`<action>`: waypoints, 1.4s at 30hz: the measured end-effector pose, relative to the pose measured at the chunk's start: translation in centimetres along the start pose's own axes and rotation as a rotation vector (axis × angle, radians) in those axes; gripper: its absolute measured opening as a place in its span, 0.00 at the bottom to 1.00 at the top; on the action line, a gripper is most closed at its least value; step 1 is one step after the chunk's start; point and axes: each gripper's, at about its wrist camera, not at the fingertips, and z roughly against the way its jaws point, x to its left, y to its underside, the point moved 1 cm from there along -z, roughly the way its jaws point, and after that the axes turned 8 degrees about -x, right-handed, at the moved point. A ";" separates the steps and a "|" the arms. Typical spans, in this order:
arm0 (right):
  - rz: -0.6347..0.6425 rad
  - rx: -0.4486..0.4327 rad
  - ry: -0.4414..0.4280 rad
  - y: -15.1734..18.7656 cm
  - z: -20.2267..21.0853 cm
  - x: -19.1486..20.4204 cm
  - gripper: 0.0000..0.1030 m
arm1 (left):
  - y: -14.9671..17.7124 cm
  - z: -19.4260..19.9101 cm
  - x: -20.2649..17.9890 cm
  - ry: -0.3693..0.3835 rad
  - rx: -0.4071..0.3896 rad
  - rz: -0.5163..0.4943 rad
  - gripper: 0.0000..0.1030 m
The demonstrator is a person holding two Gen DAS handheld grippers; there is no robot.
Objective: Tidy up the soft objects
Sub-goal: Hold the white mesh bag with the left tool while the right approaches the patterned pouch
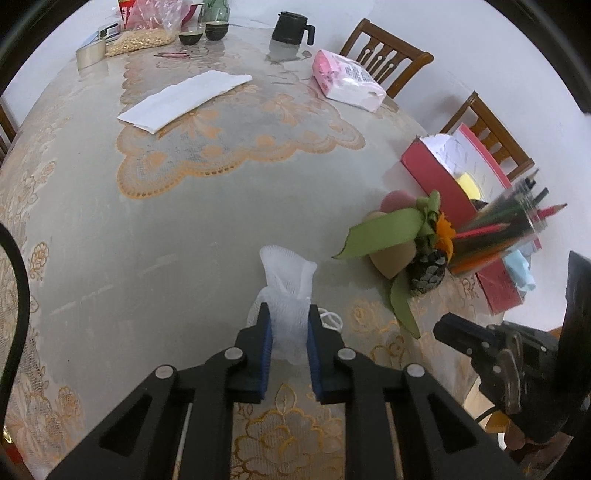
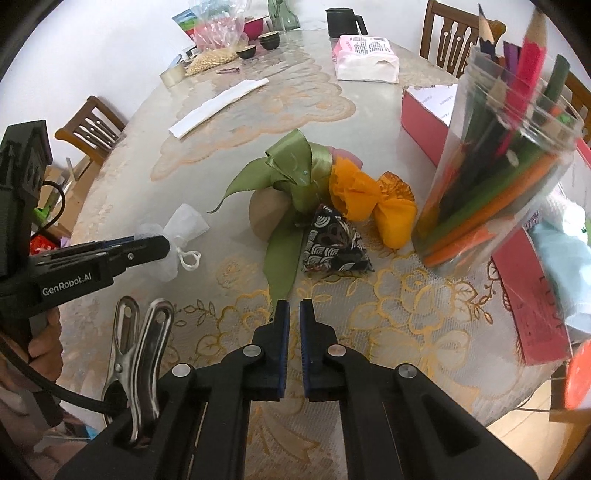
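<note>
My left gripper (image 1: 289, 314) is shut on a white mesh pouch (image 1: 286, 291), which rests on the table; the pouch also shows in the right wrist view (image 2: 181, 230) with its drawstring loop (image 2: 189, 258). My right gripper (image 2: 294, 306) is nearly shut and empty, low over the tablecloth. Ahead of it lie a green ribbon bow (image 2: 291, 173) on a tan pouch (image 2: 264, 216), an orange fabric pouch (image 2: 373, 199) and a black patterned triangular pouch (image 2: 334, 245). A red box (image 1: 439, 177) holds soft items, among them a light blue cloth (image 2: 565, 266).
A clear jar of coloured pencils (image 2: 491, 177) stands right of the pouches. Farther back are a pink tissue pack (image 1: 345, 79), folded white paper (image 1: 184, 99), a black mug (image 1: 291, 27), bowls, a tape roll and bags. Wooden chairs (image 1: 388, 51) surround the table.
</note>
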 end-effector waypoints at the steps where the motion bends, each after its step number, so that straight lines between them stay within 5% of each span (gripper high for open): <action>1: -0.001 -0.004 -0.003 0.1 0.1 0.0 0.07 | 0.0 0.0 0.0 0.000 0.000 -0.004 0.17; 5: -0.009 -0.016 -0.021 0.3 0.3 0.0 0.07 | 0.1 0.1 -0.1 -0.006 0.002 -0.022 0.17; 9: -0.001 -0.046 -0.021 0.0 0.8 0.0 0.26 | 0.4 0.0 0.0 -0.010 0.013 -0.033 0.17; 22: 0.040 -0.011 0.053 1.2 2.0 -1.2 0.40 | 1.0 -0.1 0.8 0.009 0.024 -0.013 0.21; 31: 0.028 -0.009 0.093 1.8 2.8 -2.6 0.42 | 0.8 0.2 1.4 0.017 0.017 0.002 0.35; 42: -0.010 -0.050 0.121 1.6 4.8 -4.3 0.42 | 0.9 -0.4 1.1 0.002 0.023 -0.017 0.38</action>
